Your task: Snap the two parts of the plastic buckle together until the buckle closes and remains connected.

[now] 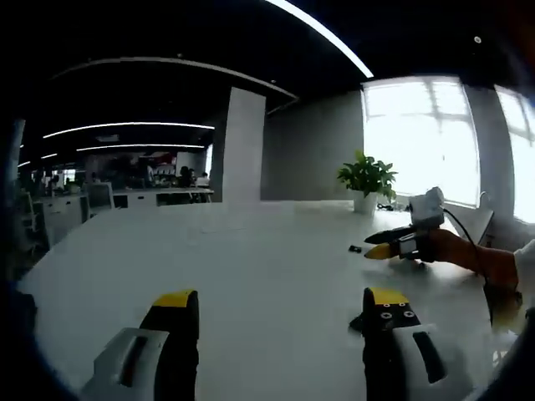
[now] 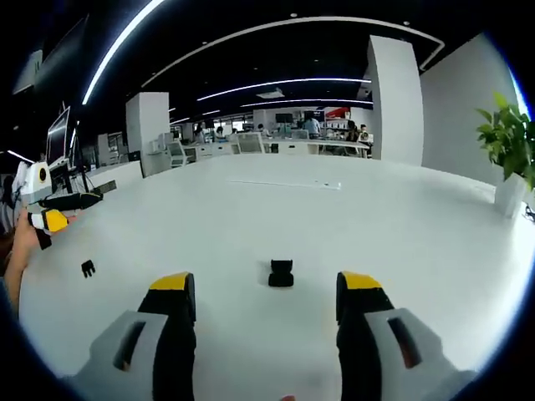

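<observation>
In the left gripper view, a wide white table [image 1: 251, 267] runs back toward an open office with desks, a white pillar [image 1: 244, 144] and bright windows. A potted plant [image 1: 366, 182] stands at the far edge. The left gripper [image 1: 282, 311] has its jaws spread apart with nothing between them. A small black buckle part [image 1: 355, 248] lies on the table near the right gripper [image 1: 386, 243], which a hand [image 1: 468, 255] holds.

In the right gripper view, the right gripper's jaws stand wide apart over the table, nothing between them. Just beyond them lies a black buckle piece [image 2: 281, 273]; a second, pronged buckle piece [image 2: 87, 268] lies well apart, near the left gripper [image 2: 58, 210].
</observation>
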A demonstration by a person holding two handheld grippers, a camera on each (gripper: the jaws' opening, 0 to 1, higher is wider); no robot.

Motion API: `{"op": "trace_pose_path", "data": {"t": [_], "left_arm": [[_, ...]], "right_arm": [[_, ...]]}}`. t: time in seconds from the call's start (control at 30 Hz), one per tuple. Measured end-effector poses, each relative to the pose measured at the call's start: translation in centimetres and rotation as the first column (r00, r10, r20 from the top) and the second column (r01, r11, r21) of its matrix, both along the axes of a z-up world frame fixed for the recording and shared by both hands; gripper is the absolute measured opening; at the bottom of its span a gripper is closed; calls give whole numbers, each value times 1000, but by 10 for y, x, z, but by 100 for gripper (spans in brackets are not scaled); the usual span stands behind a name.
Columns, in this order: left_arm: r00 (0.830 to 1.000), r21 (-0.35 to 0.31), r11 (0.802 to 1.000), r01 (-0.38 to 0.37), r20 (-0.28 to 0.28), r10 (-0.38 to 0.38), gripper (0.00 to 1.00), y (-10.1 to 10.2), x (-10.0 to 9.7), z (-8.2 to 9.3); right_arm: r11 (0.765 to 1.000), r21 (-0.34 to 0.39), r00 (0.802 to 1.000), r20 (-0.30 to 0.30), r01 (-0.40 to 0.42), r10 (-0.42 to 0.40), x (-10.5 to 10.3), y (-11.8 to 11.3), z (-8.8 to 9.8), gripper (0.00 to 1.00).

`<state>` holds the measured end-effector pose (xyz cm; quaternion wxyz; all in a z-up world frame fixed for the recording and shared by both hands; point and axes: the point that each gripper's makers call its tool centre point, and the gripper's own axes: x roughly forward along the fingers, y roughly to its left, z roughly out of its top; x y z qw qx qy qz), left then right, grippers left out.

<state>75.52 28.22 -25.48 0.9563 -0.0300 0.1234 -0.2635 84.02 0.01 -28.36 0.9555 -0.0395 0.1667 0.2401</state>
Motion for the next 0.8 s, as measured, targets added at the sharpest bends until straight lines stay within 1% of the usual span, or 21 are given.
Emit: {"op": "trace_pose_path", "data": {"t": [0.03,0.1,0.13,0.2,0.27,0.3,0.33,0.4,0.47,0.53,0.63,0.7,0.8], "left_arm": [[1000,3,1000,0,-6,0,82,0,-1,-1],[1000,9,1000,-3,-1,3,82,0,-3,0],[1000,19,1000,-6,10,6,82,0,-4,2],[1000,51,999,7,13,-8,82,-4,-9,3],[999,74,997,34,23,-36,84,-10,-15,5],[997,90,993,74,29,-77,85,-17,-21,5],[995,99,990,96,20,-98,86,-20,-25,4],[987,137,979,151,24,-156,90,-29,-32,5],[982,174,968,181,29,-189,93,-34,-37,4],[982,193,964,180,24,-188,96,-35,-39,2],[990,200,970,135,21,-142,99,-31,-37,0],[992,179,978,111,35,-119,99,-30,-36,1],[993,147,984,97,46,-105,99,-28,-36,3]], "right_arm": [[1000,-1,1000,-3,-1,1,0,1,0,68],[1000,-8,1000,-1,-2,2,1,1,0,66],[1000,-15,1000,0,0,0,2,0,0,64],[1000,-26,1000,-2,1,-1,3,0,-1,62],[999,-44,1000,-22,-6,5,3,0,-5,62],[999,-53,999,-30,-12,11,3,1,-6,61],[998,-58,999,-36,-13,11,3,1,-8,60],[998,-62,999,-39,-12,10,3,1,-9,58],[997,-69,999,-39,-23,20,2,3,-10,54],[998,-66,999,-37,-21,18,3,3,-9,52],[998,-54,999,-37,-15,13,4,4,-8,49],[999,-42,999,-35,-8,7,5,3,-8,46],[1000,-30,999,-38,-4,3,6,2,-9,43]]}}
